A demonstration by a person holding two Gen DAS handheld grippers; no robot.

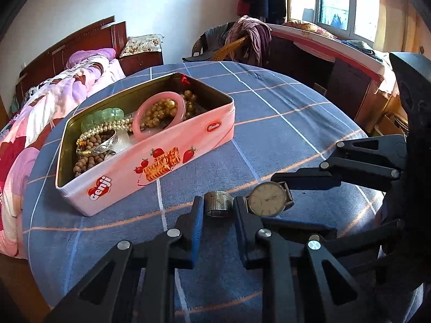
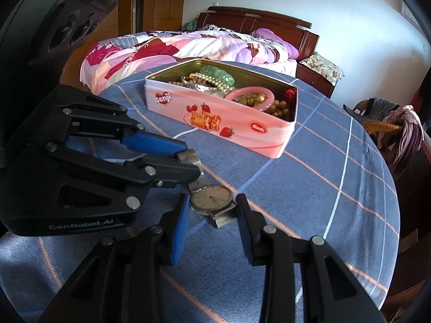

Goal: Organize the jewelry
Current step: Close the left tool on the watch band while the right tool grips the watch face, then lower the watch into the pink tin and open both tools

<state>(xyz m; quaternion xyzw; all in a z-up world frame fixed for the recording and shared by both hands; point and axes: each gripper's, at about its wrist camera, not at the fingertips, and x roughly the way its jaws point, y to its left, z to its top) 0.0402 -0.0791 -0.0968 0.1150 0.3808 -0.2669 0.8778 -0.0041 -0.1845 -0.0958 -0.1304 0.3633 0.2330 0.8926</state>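
A wristwatch [image 1: 265,198] with a pale dial and a steel mesh strap [image 1: 218,203] lies on the blue checked tablecloth [image 1: 282,123]. My left gripper [image 1: 218,207] straddles the strap, its jaws apart and not closed on it. My right gripper [image 2: 211,204] straddles the watch dial [image 2: 211,199], its jaws also apart. In the right wrist view the left gripper [image 2: 190,158] shows around the strap [image 2: 191,158]. The pink Genji tin [image 1: 172,150], open, holds a pink bangle [image 1: 161,113], green bracelet [image 1: 103,117], pearl and wooden beads.
The round table's edge [image 1: 27,188] curves close on the left. A bed with pink bedding [image 1: 40,107] lies beyond it. A chair draped with clothes [image 1: 247,40] and a desk stand behind the table, under a window.
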